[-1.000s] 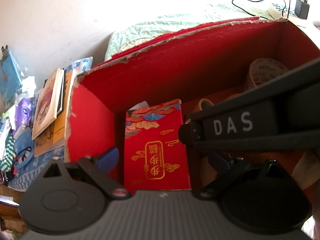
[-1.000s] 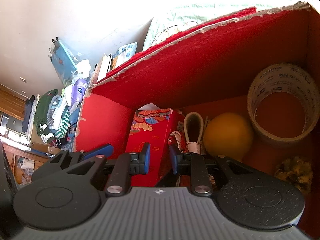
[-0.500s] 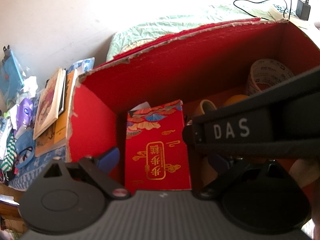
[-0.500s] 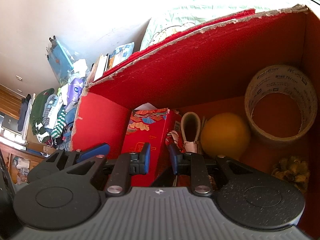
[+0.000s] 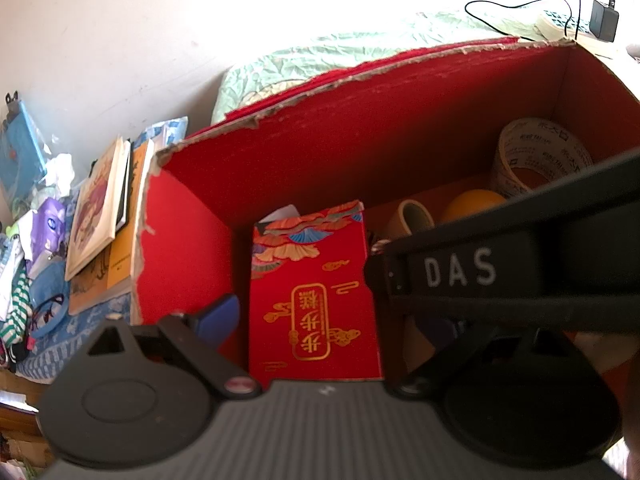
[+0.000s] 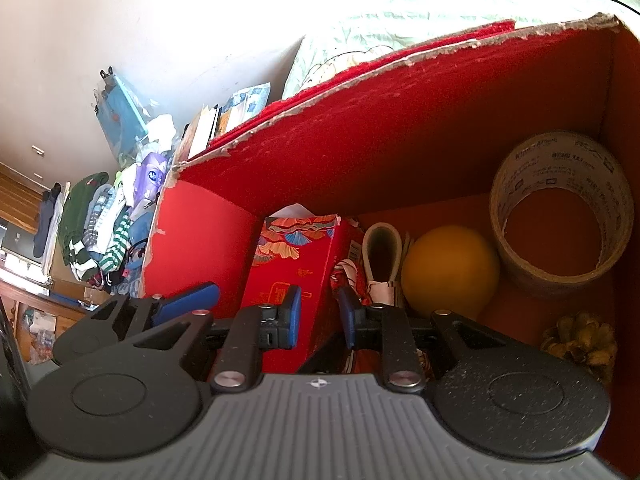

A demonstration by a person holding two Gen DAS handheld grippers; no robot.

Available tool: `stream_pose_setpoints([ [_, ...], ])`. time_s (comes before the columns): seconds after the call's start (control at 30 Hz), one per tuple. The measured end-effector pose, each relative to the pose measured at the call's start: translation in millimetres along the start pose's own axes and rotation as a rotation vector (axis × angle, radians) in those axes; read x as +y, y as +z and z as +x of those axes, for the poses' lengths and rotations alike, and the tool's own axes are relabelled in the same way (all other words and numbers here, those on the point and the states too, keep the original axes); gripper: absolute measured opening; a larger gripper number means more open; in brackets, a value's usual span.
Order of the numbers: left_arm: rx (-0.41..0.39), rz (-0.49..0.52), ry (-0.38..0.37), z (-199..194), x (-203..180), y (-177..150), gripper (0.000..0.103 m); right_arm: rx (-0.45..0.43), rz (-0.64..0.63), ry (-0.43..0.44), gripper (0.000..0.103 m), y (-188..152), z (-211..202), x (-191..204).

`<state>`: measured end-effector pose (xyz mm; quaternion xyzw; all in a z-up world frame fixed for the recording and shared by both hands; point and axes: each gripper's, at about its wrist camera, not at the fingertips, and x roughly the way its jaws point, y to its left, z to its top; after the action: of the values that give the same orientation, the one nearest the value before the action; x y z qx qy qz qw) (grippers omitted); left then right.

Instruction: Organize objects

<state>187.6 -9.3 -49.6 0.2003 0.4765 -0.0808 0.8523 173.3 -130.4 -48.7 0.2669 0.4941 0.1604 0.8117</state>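
A red cardboard box (image 5: 360,128) holds a red and gold tissue box (image 5: 312,292), a small tape roll (image 5: 412,216), an orange ball (image 6: 448,272), a big printed tape roll (image 6: 560,216) and a pine cone (image 6: 580,340). My left gripper (image 5: 320,320) is open, its fingers on either side of the tissue box. My right gripper (image 6: 318,316) hovers above the tissue box (image 6: 296,280) with a narrow gap between its blue pads, holding nothing. Its body with "DAS" lettering (image 5: 460,272) crosses the left wrist view and hides my left gripper's right finger.
Books (image 5: 104,216) and a heap of clothes (image 6: 96,232) lie left of the box. A green bedspread (image 5: 340,60) lies behind it. A charger with a black cable (image 5: 600,20) sits at the far right.
Both grippers have drawn back and up slightly from the box, so more of the interior shows. The jaws have not changed.
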Motion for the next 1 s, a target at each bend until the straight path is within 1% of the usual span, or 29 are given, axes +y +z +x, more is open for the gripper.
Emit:
stream_pose_setpoints([
  [0.1,-0.006,-0.003,0.003,-4.7,-1.7,-0.5,0.094,-0.002,-0.004,0.000,0.025,-0.6,-0.7,0.6],
  [0.2,-0.011,-0.003,0.001,0.3,-1.0,3.8,0.093,-0.007,-0.008,-0.001,0.024,-1.1,-1.3,1.4],
  [0.27,-0.014,-0.001,0.000,-12.2,-7.0,3.4,0.093,-0.009,-0.008,-0.002,0.025,-1.3,-1.6,1.3],
  [0.33,-0.016,0.001,-0.002,-7.2,-7.7,7.9,0.093,-0.012,-0.009,-0.004,0.025,-1.2,-2.0,1.3],
  [0.53,-0.022,0.001,-0.004,-9.3,-8.5,14.0,0.093,-0.014,-0.013,-0.005,0.024,-1.1,-1.4,2.1],
  [0.6,-0.024,0.002,-0.003,-25.1,-8.1,5.2,0.093,-0.015,-0.014,-0.009,0.025,-1.4,-1.9,2.2],
  [0.63,-0.024,0.003,-0.003,-25.6,-10.8,5.1,0.093,-0.017,-0.014,-0.011,0.025,-1.9,-2.2,2.6],
  [0.67,-0.025,0.003,-0.003,-14.2,-3.1,-5.6,0.093,-0.018,-0.013,-0.013,0.025,-1.8,-2.0,2.7],
  [0.77,-0.026,0.001,-0.002,-15.8,-5.5,-8.4,0.093,-0.021,-0.005,-0.013,0.025,-1.3,-2.7,1.5],
  [0.8,-0.029,0.000,-0.001,-30.2,-6.6,-21.5,0.093,-0.022,-0.002,-0.015,0.025,-1.0,-3.0,1.1],
  [0.93,-0.043,0.012,0.006,-26.4,-5.8,-20.2,0.096,-0.048,0.005,-0.031,0.025,-2.1,-6.9,0.8],
  [1.0,-0.057,0.021,0.016,-30.6,-6.1,-23.5,0.097,-0.066,0.013,-0.047,0.025,-2.5,-12.5,-1.7],
])
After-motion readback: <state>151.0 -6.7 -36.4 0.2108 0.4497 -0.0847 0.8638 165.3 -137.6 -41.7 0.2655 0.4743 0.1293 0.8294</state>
